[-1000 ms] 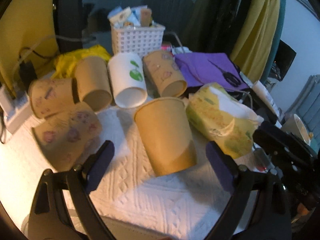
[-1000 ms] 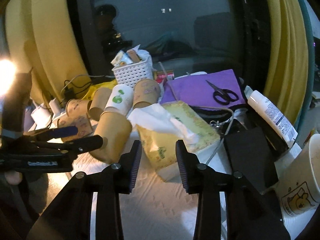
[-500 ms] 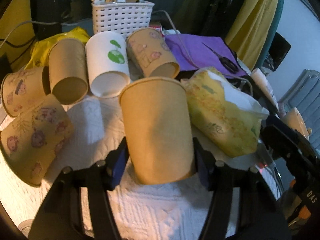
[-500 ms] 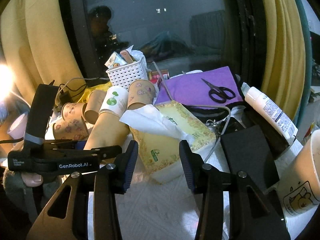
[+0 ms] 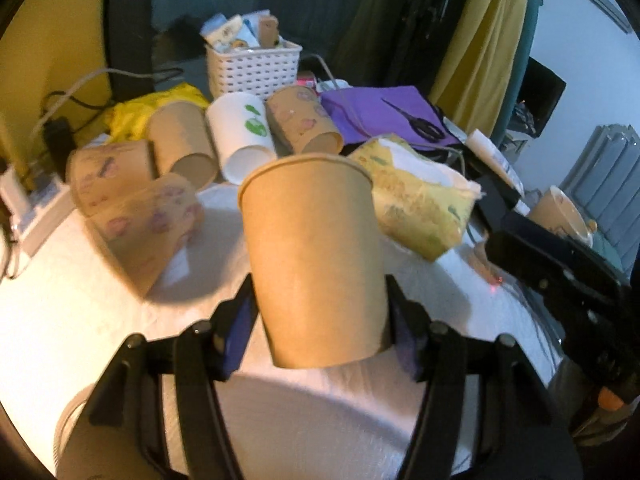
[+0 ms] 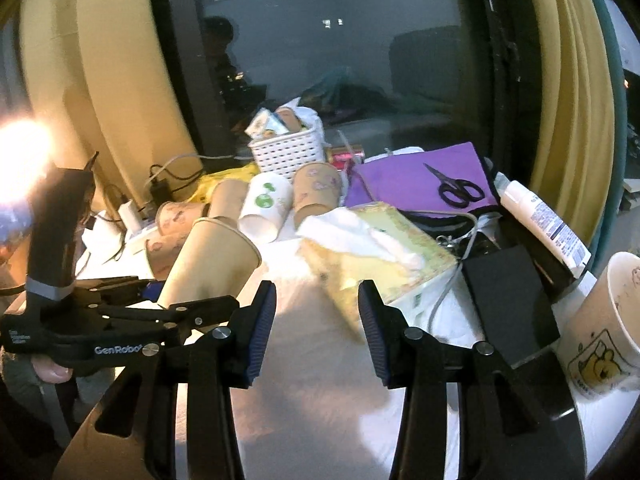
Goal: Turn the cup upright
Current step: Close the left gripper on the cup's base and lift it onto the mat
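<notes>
The left tongs (image 5: 320, 320) grip a plain brown cup (image 5: 316, 256) low on its wall, one blue pad on each side near its base. The cup is mouth-up and tilted, its rim leaning away from the tongs, and its base looks lifted off the white paper towel (image 5: 100, 312) that covers the worktop. In the right wrist view the same cup (image 6: 208, 264) leans with its rim up and to the right, clamped in the left tongs (image 6: 152, 300), whose handle sits in a hand (image 6: 48, 368) at the frame's left edge.

The right tongs (image 6: 316, 324) are open and hold nothing; they hang over the paper towel just in front of the tissue pack (image 6: 376, 256).

Taking the cup as landmark: behind it lie several other cups on their sides, among them a white cup (image 5: 244, 136) with a green print and a patterned cup (image 5: 304, 120). To its left lies another patterned cup (image 5: 148, 224). To its right sits the yellow tissue pack (image 5: 420, 200). Farther behind stands a white basket (image 5: 256, 68), and behind and to the right a purple cloth (image 5: 380, 112) carries scissors (image 5: 424, 126).
</notes>
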A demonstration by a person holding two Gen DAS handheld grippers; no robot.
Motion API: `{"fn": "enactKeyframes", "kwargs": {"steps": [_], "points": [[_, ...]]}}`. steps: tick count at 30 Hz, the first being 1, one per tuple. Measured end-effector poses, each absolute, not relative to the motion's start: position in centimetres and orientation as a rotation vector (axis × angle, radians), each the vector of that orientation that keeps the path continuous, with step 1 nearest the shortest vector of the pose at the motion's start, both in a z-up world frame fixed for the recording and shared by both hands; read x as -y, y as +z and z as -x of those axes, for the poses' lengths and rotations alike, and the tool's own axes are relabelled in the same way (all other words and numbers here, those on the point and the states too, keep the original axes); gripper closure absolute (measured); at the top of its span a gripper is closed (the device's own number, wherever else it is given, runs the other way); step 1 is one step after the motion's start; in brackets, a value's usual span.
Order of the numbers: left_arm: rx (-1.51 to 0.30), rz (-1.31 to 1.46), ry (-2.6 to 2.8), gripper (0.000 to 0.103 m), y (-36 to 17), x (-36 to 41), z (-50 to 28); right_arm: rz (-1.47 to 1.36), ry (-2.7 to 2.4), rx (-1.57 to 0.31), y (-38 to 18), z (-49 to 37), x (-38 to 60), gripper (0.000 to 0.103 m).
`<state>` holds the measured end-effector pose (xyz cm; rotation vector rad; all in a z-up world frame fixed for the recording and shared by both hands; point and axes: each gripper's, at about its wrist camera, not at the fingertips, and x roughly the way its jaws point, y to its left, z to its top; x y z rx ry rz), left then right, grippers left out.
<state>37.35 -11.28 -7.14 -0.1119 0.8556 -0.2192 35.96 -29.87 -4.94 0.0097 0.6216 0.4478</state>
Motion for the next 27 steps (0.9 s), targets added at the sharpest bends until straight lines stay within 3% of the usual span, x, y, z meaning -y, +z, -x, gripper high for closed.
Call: {"fn": "enactKeyframes", "kwargs": {"steps": [27], "points": [[-0.763,0.173,-0.204,0.042,-5.8,4.6,-19.9,0.064,0.541,-0.63,-2.5,-23.1,23.4,0.058]]}}
